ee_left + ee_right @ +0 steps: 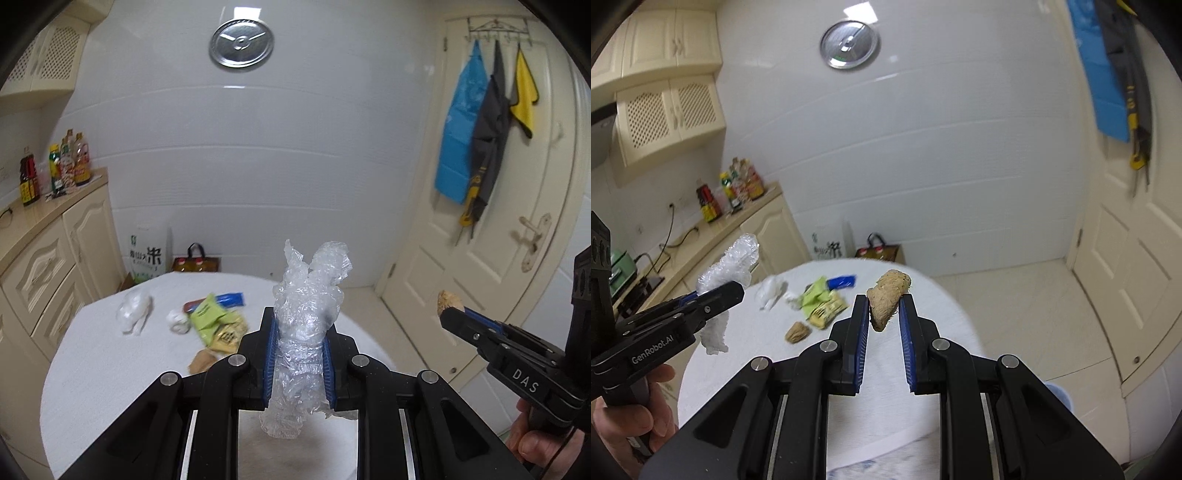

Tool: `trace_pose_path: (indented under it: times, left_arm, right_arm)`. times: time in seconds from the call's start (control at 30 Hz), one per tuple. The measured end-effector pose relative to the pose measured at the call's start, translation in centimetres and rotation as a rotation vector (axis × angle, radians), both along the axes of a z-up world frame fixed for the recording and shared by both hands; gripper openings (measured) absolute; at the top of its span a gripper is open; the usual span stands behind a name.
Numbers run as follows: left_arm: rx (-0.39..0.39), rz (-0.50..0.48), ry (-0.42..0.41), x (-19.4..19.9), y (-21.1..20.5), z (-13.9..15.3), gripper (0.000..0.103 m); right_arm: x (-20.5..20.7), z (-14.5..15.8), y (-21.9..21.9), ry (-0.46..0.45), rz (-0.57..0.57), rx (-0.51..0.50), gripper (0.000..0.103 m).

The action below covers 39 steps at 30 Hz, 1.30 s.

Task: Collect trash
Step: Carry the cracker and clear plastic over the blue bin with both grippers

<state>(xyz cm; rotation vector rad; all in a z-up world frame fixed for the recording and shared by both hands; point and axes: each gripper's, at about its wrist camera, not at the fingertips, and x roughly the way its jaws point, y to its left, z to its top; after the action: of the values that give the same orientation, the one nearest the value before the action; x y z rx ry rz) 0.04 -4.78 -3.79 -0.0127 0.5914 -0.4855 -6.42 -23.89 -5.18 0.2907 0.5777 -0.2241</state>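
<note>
Two claws up in the air, and both are loaded! The left claw is clamped narrow on one crumpled wad of clear plastic wrap, which sticks up past the fingertips and hangs out below them. The right claw pinches one tan fibrous husk right at its tips, the blue pads only partly closed around it.

Below them, the round white tabletop carries the rest of the trash, bunched at about 10 o'clock from the left claw: one clear plastic bag, one small white crumpled scrap, one green wrapper, one yellow snack packet, one blue wrapper and one more tan husk nearest the claws. A reddish piece by the green wrapper is too blurred to name.
</note>
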Motion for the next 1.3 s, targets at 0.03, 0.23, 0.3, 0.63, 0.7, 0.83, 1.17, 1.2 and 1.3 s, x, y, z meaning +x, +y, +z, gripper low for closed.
trace_pose_path:
  times: [0.03, 0.23, 0.3, 0.63, 0.7, 0.83, 1.17, 1.2, 1.3]
  left_arm:
    - [-0.004, -0.016, -0.011, -0.5, -0.4, 0.2, 0.017]
    - [-0.023, -0.119, -0.043, -2.7, -3.4, 0.7, 0.017]
    - [-0.027, -0.157, -0.049, -3.2, -4.5, 0.7, 0.018]
    - [-0.029, -0.311, -0.022, -1.8, -10.0, 0.1, 0.018]
    - [-0.026, -0.333, -0.014, -1.6, -11.0, -0.3, 0.018]
    - [-0.007, -0.376, 0.013, -0.3, -13.8, -1.3, 0.017]
    - [0.062, -0.444, 0.126, 3.8, -22.0, -5.2, 0.017]
    - [0.070, -0.448, 0.144, 4.4, -22.5, -6.0, 0.017]
    - [0.092, -0.456, 0.192, 6.1, -24.6, -7.6, 0.017]
  right_arm:
    - [-0.5, 0.3, -0.4, -0.006, -0.012, -0.005, 0.017]
    - [-4.3, 1.8, -3.9, -0.040, -0.099, -0.025, 0.017]
    - [-5.6, 2.1, -5.1, -0.047, -0.132, -0.030, 0.016]
    - [-11.3, 2.3, -11.8, -0.051, -0.291, -0.039, 0.016]
    - [-12.3, 2.0, -13.1, -0.045, -0.318, -0.037, 0.016]
    - [-13.8, 1.0, -15.8, -0.032, -0.367, -0.016, 0.017]
    - [-15.2, -5.0, -22.3, 0.047, -0.437, 0.094, 0.016]
    - [-15.2, -5.9, -22.9, 0.059, -0.442, 0.107, 0.016]
    - [-14.8, -8.4, -24.5, 0.098, -0.447, 0.145, 0.016]
